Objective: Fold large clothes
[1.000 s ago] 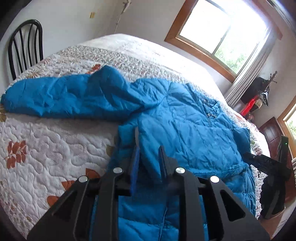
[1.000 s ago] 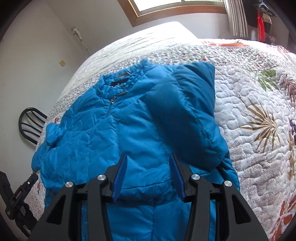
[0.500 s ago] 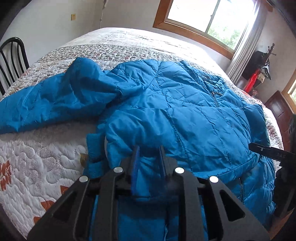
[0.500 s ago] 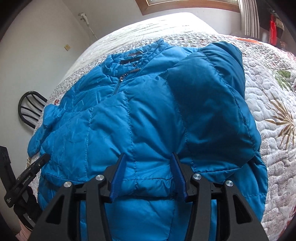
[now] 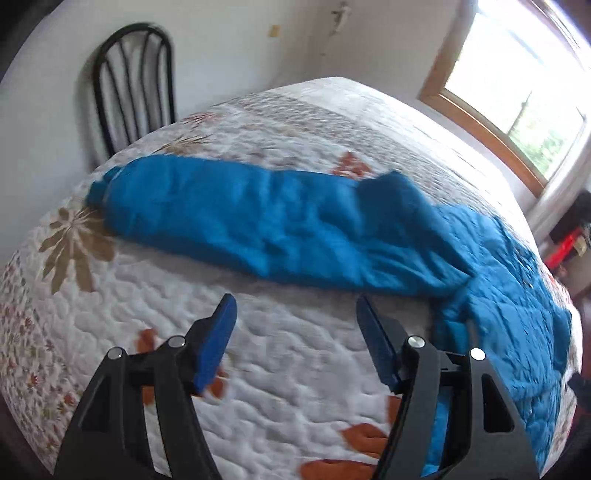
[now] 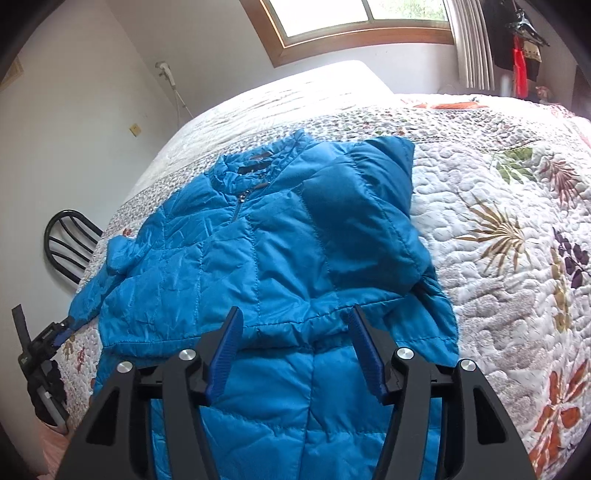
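A blue quilted puffer jacket [image 6: 258, 258] lies front-up on the bed quilt [image 6: 498, 229]. Its lower part is folded up over the body, and one sleeve [image 6: 369, 206] is folded across the chest. The other sleeve [image 5: 258, 225] lies stretched out to the side over the quilt [image 5: 295, 369]. My left gripper [image 5: 295, 314] is open and empty above bare quilt, just short of that sleeve. My right gripper [image 6: 293, 325] is open and empty over the folded hem edge [image 6: 295, 321]. The left gripper shows small at the left edge of the right wrist view [image 6: 55, 332].
A black spindle-back chair [image 5: 133, 81] stands against the wall beside the bed; it also shows in the right wrist view [image 6: 66, 240]. A wood-framed window [image 6: 354, 26] is behind the bed. Dark and red items [image 6: 521, 59] hang at the right.
My left gripper has opened, let go of the jacket hem, and swung left toward the stretched-out sleeve. My right gripper has pulled back a little from the jacket and stays open.
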A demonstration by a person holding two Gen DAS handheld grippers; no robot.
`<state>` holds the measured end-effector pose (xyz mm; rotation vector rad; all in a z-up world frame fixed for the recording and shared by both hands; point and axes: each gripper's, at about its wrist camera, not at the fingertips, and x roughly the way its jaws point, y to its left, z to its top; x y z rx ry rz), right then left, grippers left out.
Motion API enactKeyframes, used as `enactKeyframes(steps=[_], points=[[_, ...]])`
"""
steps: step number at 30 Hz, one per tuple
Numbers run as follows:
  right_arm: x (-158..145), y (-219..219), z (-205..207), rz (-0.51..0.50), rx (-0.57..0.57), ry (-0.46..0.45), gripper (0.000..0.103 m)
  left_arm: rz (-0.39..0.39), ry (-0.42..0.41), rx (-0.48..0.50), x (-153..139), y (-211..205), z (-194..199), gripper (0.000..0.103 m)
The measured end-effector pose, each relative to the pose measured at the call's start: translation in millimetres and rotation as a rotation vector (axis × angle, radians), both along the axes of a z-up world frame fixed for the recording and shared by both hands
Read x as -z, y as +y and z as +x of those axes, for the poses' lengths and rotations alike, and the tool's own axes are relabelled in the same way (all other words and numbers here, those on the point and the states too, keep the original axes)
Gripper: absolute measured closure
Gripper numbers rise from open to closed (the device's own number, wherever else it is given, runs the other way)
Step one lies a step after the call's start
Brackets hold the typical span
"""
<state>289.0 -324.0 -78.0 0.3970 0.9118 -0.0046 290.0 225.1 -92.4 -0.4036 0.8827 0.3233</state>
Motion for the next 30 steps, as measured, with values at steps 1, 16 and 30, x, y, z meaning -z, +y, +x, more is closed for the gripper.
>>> enactKeyframes(steps=[1,16,30], points=[[-0.5,-1.2,-4.4,-0.028,0.016,-0.001,0.043,0.007,0.012,-0.057,2.7,21.0,-2.2,0.036],[45.7,-17.1,-35.9,-0.221,0.159,0.093,0.039,-0.119,0.043,-0.257,44.2,138.5,31.5,0.028],[46.2,-16.9,-40.4,-0.211,0.15,0.062,0.036,-0.29,-0.122,-0.309,46.3,176.5,26.3,0.088]])
